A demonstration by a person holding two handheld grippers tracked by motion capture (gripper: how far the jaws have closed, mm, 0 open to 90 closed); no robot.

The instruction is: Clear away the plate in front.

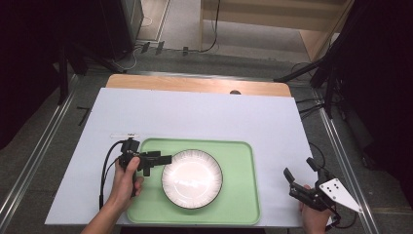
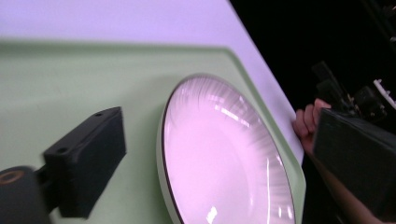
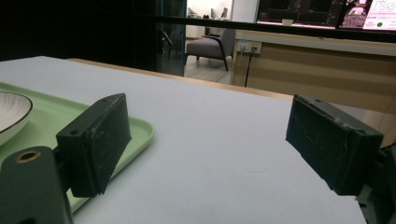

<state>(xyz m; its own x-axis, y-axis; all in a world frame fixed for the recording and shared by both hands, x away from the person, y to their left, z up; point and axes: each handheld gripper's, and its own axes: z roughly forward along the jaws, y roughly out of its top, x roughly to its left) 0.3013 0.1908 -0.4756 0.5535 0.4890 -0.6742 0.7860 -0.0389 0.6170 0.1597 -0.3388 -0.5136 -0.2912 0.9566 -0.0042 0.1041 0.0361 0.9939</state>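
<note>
Your left hand-held gripper hangs over the left part of the green tray, its jaws pointing toward the right edge of the surface and standing released, with nothing pinched between them. In the high view the jaw tips sit just at the left rim of the white plate; whether they touch that rim or hover just above it cannot be told. In the left gripper view the plate lies between the two wide-spread black jaws, and neither pad presses on it.

The plate is a shallow white dish with a dark rim and fine ribbing around its border. It lies flat in the middle of the tray, and the tray rests along the near edge of the surface, about midway between the left and right edges.

Your right hand-held gripper is well apart from the tray, at the near right corner of the surface, jaws released and pointing away from you. In the right gripper view the jaws stand wide with only bare surface between them, and the tray's corner and a slice of the plate lie off to the left.
</note>
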